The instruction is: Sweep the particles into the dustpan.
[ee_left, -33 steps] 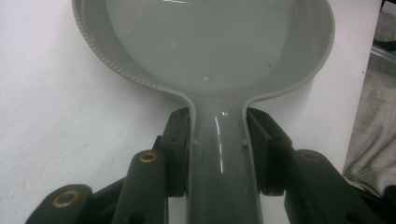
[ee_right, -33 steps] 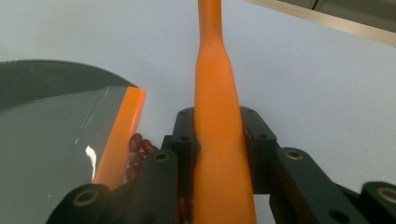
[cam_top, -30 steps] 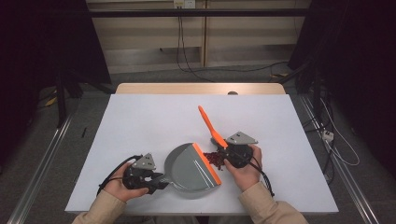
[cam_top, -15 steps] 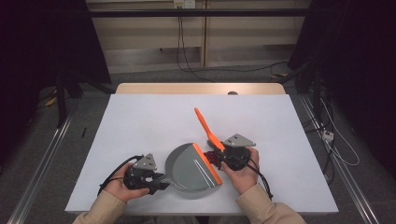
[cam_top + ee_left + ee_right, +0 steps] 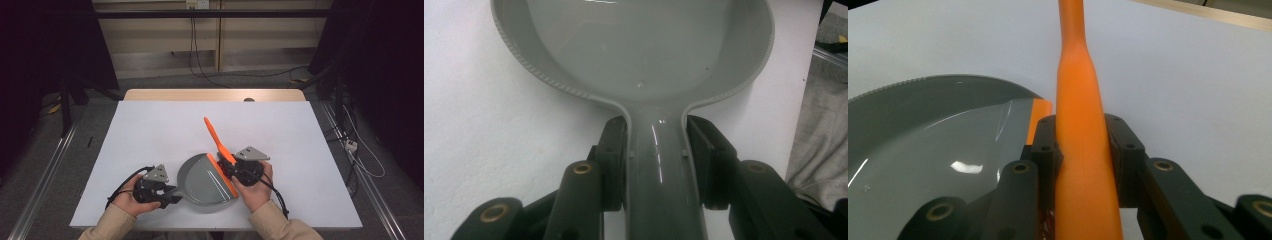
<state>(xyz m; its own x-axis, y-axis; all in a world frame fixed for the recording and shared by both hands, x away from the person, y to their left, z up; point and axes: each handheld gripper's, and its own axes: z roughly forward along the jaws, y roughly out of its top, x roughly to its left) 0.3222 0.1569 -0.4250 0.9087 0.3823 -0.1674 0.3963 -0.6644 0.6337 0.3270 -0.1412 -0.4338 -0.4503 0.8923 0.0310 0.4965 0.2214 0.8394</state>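
A grey dustpan (image 5: 202, 182) lies on the white table near its front edge. My left gripper (image 5: 170, 197) is shut on the pan's handle; in the left gripper view both pads (image 5: 616, 155) press on the grey handle (image 5: 658, 165), and the pan's bowl (image 5: 639, 45) lies ahead. My right gripper (image 5: 231, 170) is shut on an orange tool's handle (image 5: 214, 134), which slants up and away to the left. The tool's orange head (image 5: 222, 175) lies along the pan's right edge. In the right gripper view the orange handle (image 5: 1079, 100) runs between the pads (image 5: 1048, 145), and the pan (image 5: 923, 140) lies at the left.
The white tabletop (image 5: 150, 135) stretches bare to the left, right and far side, ending in a wooden strip (image 5: 210, 95). A small dark thing (image 5: 248, 99) sits at that far edge. Cables (image 5: 200, 70) lie on the floor beyond, and metal rails (image 5: 45, 170) flank the table.
My right gripper and the orange tool have shifted slightly left, so the handle's tip sits a little farther left. The left gripper and the dustpan have stayed put.
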